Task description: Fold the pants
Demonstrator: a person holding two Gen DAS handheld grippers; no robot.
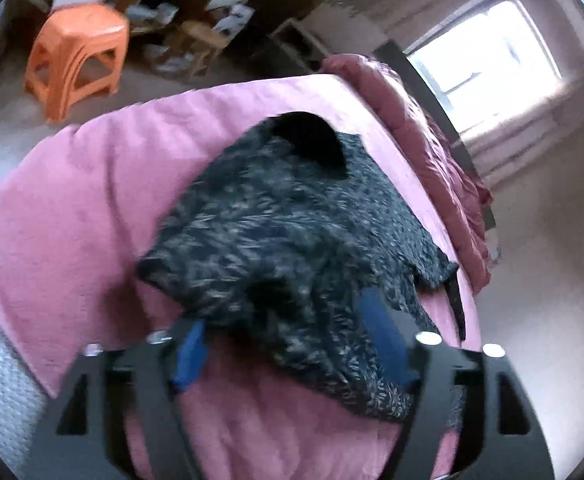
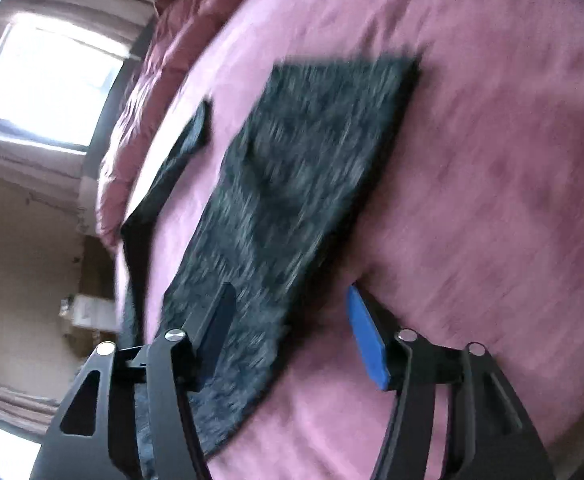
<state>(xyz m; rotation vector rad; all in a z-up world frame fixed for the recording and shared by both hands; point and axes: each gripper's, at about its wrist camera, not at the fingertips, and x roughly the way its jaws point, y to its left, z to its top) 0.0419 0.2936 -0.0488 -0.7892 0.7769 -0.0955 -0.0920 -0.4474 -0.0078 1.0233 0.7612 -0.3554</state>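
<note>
My left gripper (image 1: 292, 344) has its jaws spread wide, and the dark patterned pants (image 1: 292, 232) lie between and ahead of them on the pink bedsheet (image 1: 71, 208). A fold of the cloth runs back through the gap between my two blue pads (image 1: 384, 336) and ends close in front of me. The right-hand pad sits over the fabric; the left-hand pad (image 1: 189, 354) stands just off the cloth's edge, above bare sheet. Neither pad presses the cloth, so nothing is clamped there. Beyond the jaws the pants spread away in a rumpled heap, with a plain black part at the far end. Farther off past the bed's edge, to the left of my jaws, stands an orange stool (image 1: 77, 60); to the right a crumpled darker pink quilt (image 1: 432, 140) lies along the bed's side, under a bright window (image 1: 488, 52).

My right gripper (image 2: 292, 316) also has its jaws apart, though less widely. The pants (image 2: 292, 184) stretch away from it as a long flat band, the near end passing under my left-hand finger (image 2: 215, 320). The blue pad (image 2: 366, 340) on the other finger hangs over bare sheet (image 2: 492, 160), just beside the cloth's edge. Nothing is gripped here either. A narrow black strip (image 2: 179, 152) lies to the left of the band, apart from it.

Both grippers tilt downward toward the bed. Both views are smeared with blur.
</note>
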